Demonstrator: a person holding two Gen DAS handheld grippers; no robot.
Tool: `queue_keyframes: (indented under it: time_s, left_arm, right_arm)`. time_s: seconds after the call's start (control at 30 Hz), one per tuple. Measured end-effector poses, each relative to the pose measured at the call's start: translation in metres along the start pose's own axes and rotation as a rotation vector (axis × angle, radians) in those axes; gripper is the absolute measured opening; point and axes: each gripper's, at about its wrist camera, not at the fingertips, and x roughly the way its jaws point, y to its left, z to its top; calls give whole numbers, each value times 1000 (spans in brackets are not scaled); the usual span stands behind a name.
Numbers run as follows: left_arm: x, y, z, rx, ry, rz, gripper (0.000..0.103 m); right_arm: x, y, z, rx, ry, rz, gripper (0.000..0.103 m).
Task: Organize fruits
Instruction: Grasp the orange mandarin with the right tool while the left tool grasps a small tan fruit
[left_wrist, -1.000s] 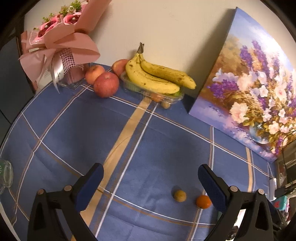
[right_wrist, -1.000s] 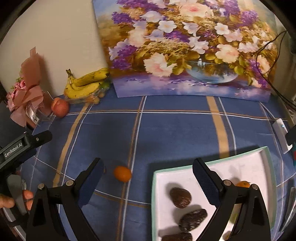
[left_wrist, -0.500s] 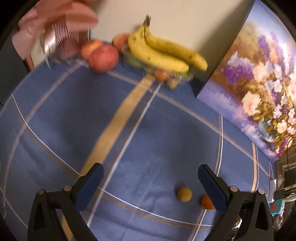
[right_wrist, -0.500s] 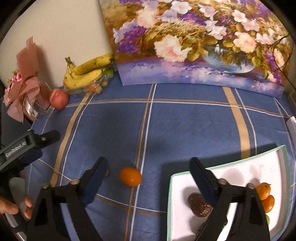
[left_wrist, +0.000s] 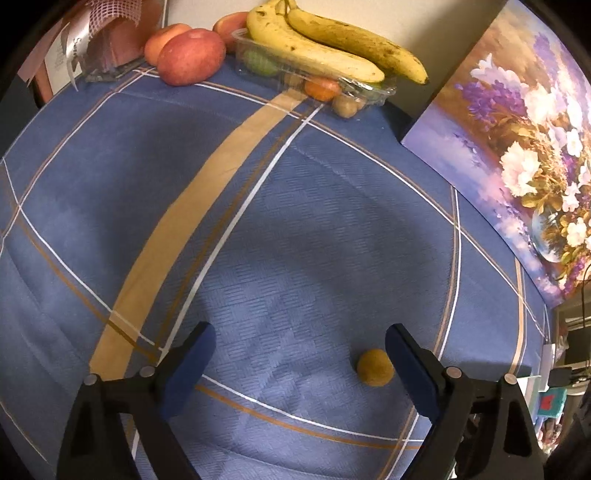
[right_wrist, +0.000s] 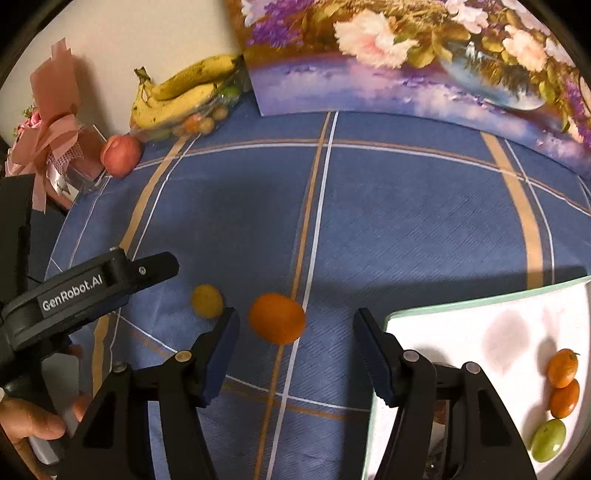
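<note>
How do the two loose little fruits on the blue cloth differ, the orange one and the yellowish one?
The orange fruit is bright orange and bigger; the yellowish fruit is dull yellow-brown and smaller. The orange fruit lies just ahead of the open right gripper, between its fingers; the yellowish fruit lies outside them, in front of the open left gripper, near its right finger. Both are roundish, ungripped, and lie on the tablecloth, outside the white tray.

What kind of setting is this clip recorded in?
Probably a home table: a blue plaid tablecloth, a flower painting leaning at the back beside bananas on a clear fruit tray, and a pink wrapped bouquet.
</note>
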Motion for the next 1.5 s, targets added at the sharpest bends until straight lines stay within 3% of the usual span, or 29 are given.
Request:
queue_keyframes:
  time_s: [0.23, 0.6, 0.93, 1.17, 1.4, 1.5]
  left_arm:
    - [1, 7, 0, -21, -9, 16, 94]
    - [0, 8, -2, -17, -9, 24, 94]
    - [2, 1, -2, -15, 7, -5, 94]
    - [8, -15, -6, 32, 40, -41, 76]
    - [11, -37, -13, 107, 70, -64, 49]
    - [14, -45, -17, 139, 82, -66, 44]
  right_arm:
    - [10, 5, -4, 8, 16, 26, 50]
    - [16, 2, -6, 49, 8, 71, 38]
    - [-2, -11, -3, 77, -25, 69, 37]
    - [-28, -27, 2, 101, -77, 48, 37]
    - [-49, -35, 9, 108, -119, 52, 37]
    - [-55, -37, 10, 108, -132, 53, 37]
